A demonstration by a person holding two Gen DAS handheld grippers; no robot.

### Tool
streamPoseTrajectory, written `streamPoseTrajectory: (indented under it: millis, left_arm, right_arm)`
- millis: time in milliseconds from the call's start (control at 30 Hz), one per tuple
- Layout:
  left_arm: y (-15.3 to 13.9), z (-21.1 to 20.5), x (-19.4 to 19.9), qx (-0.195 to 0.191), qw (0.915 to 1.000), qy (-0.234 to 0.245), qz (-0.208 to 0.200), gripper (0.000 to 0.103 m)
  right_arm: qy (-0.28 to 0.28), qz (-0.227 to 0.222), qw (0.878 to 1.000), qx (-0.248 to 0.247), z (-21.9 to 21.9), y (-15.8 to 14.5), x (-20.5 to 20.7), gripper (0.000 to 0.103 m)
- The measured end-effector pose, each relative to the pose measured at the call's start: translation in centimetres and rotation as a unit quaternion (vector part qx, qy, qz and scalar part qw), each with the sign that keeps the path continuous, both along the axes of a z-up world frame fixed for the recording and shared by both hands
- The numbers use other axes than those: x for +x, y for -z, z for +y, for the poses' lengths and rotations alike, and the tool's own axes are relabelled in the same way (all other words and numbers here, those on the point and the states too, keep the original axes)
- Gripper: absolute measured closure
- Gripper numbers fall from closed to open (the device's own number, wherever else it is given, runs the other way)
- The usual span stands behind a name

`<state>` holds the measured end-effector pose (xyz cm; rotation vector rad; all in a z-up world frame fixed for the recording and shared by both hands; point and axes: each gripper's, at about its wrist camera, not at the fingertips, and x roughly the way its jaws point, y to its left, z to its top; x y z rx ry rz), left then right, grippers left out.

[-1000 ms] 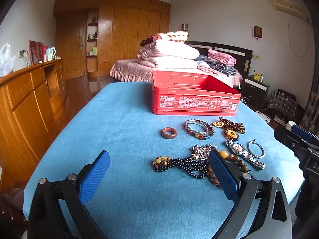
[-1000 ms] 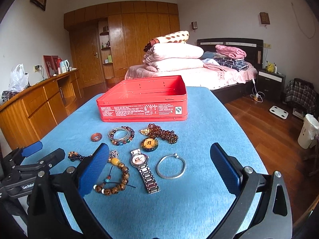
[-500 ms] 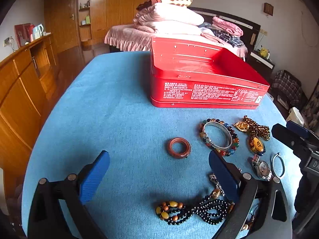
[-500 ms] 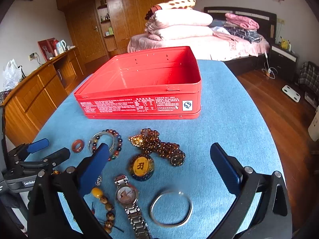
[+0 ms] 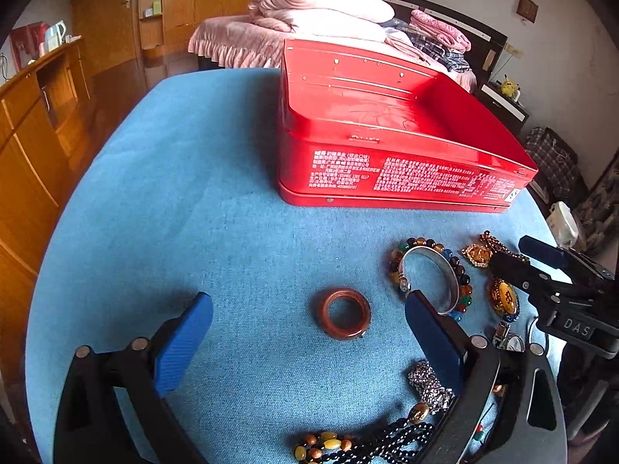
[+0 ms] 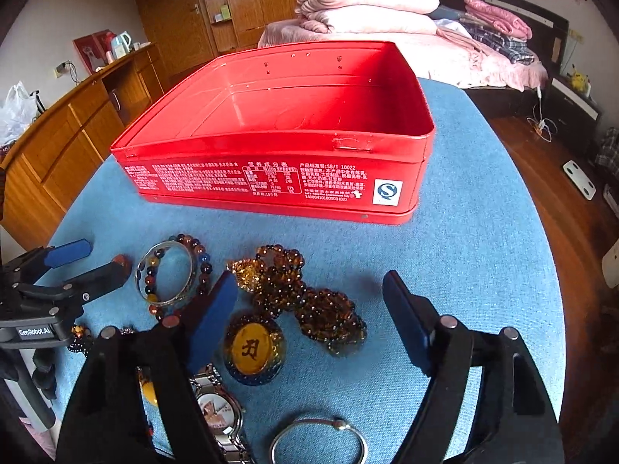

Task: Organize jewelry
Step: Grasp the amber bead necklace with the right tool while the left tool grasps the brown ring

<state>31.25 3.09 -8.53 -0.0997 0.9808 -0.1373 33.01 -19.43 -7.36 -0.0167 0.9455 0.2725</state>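
An open, empty red tin box [image 5: 387, 147] [image 6: 294, 123] stands on the blue table. My left gripper [image 5: 309, 332] is open, and a reddish-brown ring [image 5: 343, 318] lies between its blue fingers. My right gripper [image 6: 309, 317] is open over a brown bead necklace [image 6: 309, 301] with a yellow pendant [image 6: 253, 350]. A silver bangle inside a multicoloured bead bracelet [image 5: 433, 278] [image 6: 170, 270] lies between the two grippers. A watch [image 6: 216, 410], a thin silver bangle [image 6: 317, 440] and a black bead strand [image 5: 379, 444] lie nearer.
The table is covered in blue cloth [image 5: 174, 201]. A wooden cabinet [image 6: 69, 135] runs along the left. A bed with folded pink quilts [image 6: 367, 4] stands behind the table. Wooden floor [image 6: 561, 178] lies to the right.
Both grippers have moved forward and lower toward the jewelry and the red box. The ring now lies between the left fingers; the brown necklace lies between the right fingers.
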Motion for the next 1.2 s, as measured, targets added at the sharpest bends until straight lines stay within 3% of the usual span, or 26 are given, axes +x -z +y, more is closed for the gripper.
streamPoseTrajectory:
  millis: [400,467,600,733,867,967,1100,1133,1167,1200]
  left_arm:
    - [0.3,-1.1,0.1,0.015,0.9995,0.024,-0.013,0.01]
    - [0.1,-1.1,0.0,0.012,0.9995,0.024,-0.016,0.021]
    - [0.1,-1.6,0.0,0.032,0.9989,0.029,-0.021,0.029]
    - [0.1,-1.7,-0.3,0.041,0.9984,0.031,-0.025,0.04]
    - [0.2,-1.5,-0.3,0.034,0.9986,0.033,-0.024,0.04]
    - [0.3,-2.0,-0.3,0.044,0.9979,0.04,-0.026,0.033]
    - [0.3,-2.4,-0.2,0.047,0.9977,0.036,-0.031,0.035]
    - [0.2,-2.4,-0.2,0.045,0.9978,0.034,-0.034,0.044]
    - [0.1,-2.2,-0.3,0.041,0.998,0.031,-0.037,0.06]
    - [0.0,-1.9,-0.3,0.032,0.9984,0.029,-0.037,0.068]
  right_arm:
    - [-0.032,-0.006,0.999,-0.033,0.6,0.4,-0.1,0.035]
    - [-0.035,-0.006,0.999,-0.031,0.4,0.3,-0.1,0.039]
    - [-0.041,-0.006,0.999,-0.027,0.2,0.2,-0.4,0.055]
    - [-0.041,-0.002,0.999,-0.016,-0.4,0.0,-0.4,0.059]
    - [-0.041,0.005,0.999,-0.005,-1.1,-0.1,-0.4,0.059]
    - [-0.044,0.002,0.999,-0.015,-0.8,0.1,-0.5,0.057]
    - [-0.042,-0.006,0.999,-0.03,-0.2,0.2,-0.7,0.06]
    - [-0.04,-0.008,0.999,-0.032,-0.2,0.2,-0.7,0.061]
    - [-0.038,-0.009,0.999,-0.033,-0.3,0.2,-0.7,0.062]
    - [-0.035,-0.01,0.999,-0.032,-0.3,0.2,-0.7,0.062]
